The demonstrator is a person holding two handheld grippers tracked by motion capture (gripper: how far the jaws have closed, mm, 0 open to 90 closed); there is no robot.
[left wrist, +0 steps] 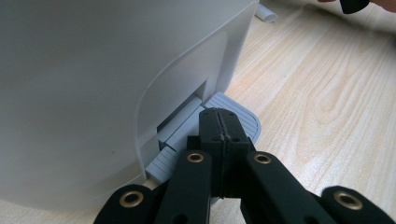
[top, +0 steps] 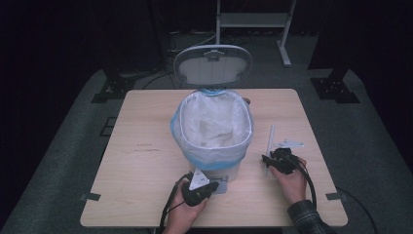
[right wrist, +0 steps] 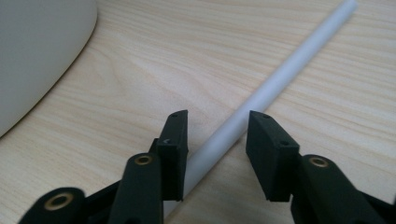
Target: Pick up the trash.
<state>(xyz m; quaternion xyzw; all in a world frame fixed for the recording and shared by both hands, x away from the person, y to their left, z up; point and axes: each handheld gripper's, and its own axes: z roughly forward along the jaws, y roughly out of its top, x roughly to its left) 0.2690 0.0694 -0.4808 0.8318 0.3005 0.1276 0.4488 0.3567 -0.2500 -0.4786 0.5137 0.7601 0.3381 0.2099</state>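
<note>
Light wood-grain table, squarish with rounded corners, sitting on grey carpet. Right in the middle, a white pedal bin standing upright with its lid flipped up at the far side and a bag with a blue rim lining it, grey foot pedal poking out low at the near side. Off to the right of the bin, well apart from it, a thin white tube lying flat on the wood, pointing roughly away from the near edge.

Pale grey bin with a white liner edged in blue – lid grey too; white tube on the light wood-grain table; both grippers black – left, right – sleeve dark plaid
</note>
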